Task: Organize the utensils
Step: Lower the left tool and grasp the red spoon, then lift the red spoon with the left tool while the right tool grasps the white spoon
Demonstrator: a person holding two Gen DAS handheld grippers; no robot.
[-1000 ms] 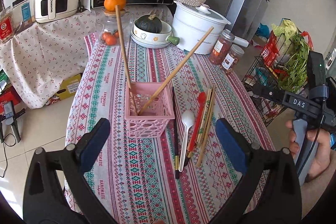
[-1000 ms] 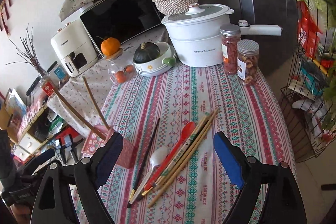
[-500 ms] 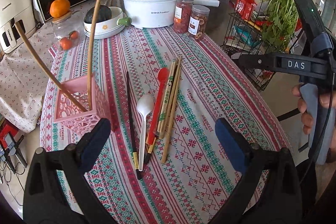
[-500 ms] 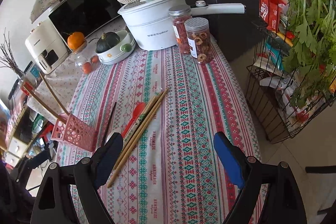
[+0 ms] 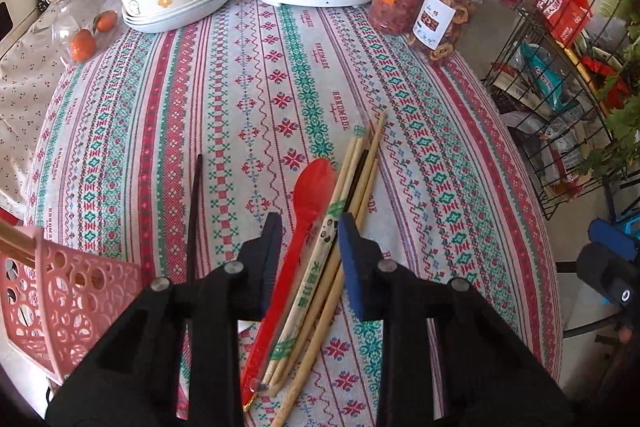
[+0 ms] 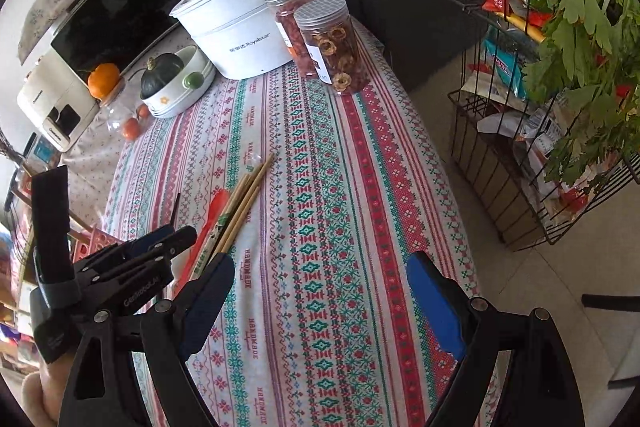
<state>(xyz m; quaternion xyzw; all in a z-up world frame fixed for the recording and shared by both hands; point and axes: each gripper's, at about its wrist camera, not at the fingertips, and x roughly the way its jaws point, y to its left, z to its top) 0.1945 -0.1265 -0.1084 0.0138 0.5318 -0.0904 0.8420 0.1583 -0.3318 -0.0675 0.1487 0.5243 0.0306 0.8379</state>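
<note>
Straddling the red spoon [image 5: 304,223] and chopsticks [image 5: 352,195] lengthwise, the left gripper [image 5: 308,231] sits half-closed, gripping nothing yet; the right gripper [image 6: 320,291] is spread wide.

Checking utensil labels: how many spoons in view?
1: the red spoon lies between the left gripper's fingers, beside the chopsticks. A white sliver under that gripper may be a second, mostly hidden.

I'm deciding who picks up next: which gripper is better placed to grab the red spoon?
Left. The left gripper is low over the table, jaws straddling the red spoon and wrapped chopsticks. The right gripper is open over bare tablecloth, off to the side.
</note>
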